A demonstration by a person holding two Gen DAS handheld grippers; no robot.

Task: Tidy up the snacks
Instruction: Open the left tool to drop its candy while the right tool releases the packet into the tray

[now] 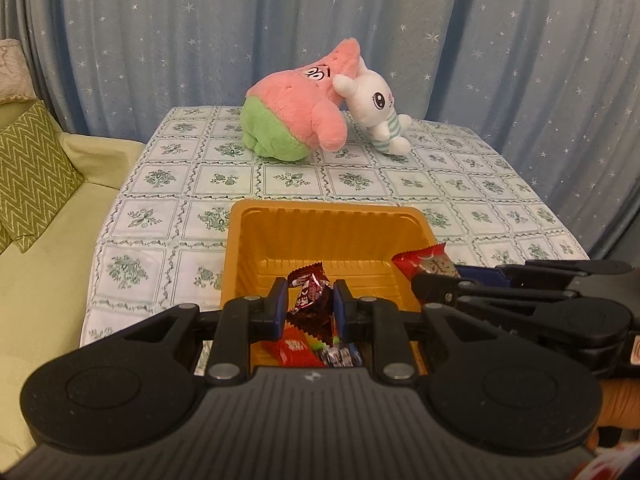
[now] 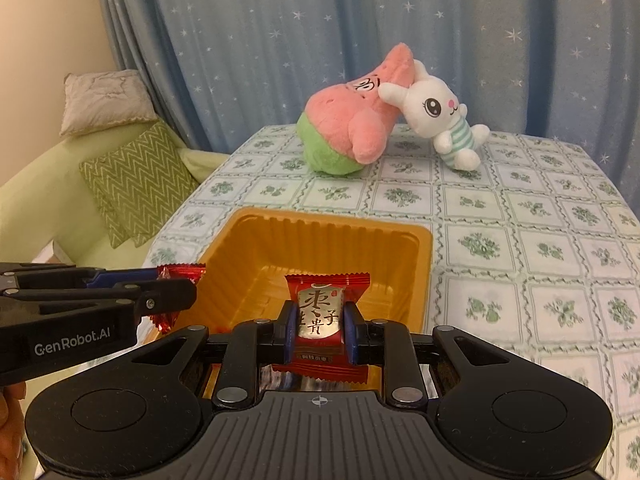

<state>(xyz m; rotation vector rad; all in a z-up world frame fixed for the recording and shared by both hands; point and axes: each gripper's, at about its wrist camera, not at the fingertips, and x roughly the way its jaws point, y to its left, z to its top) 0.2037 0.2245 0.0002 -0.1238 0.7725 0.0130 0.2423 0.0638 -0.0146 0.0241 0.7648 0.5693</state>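
An orange plastic tray [image 1: 280,236] [image 2: 320,236] sits on the flowered tablecloth near the front. My left gripper [image 1: 310,304] is shut on a dark red snack packet [image 1: 310,294] and holds it above the tray's near side; it also shows in the right wrist view [image 2: 172,296] with its packet [image 2: 180,274]. My right gripper [image 2: 319,320] is shut on a red date candy packet with gold label [image 2: 320,312] over the tray; it shows at the right of the left wrist view [image 1: 430,276], packet [image 1: 424,262]. Several wrapped snacks [image 1: 304,350] lie in the tray beneath my left gripper.
A pink and green star plush [image 1: 296,112] [image 2: 352,124] and a white rabbit plush [image 1: 376,108] [image 2: 440,120] lean together at the table's far side. A green sofa with a zigzag cushion [image 1: 32,176] [image 2: 132,184] stands left. Blue starred curtains hang behind.
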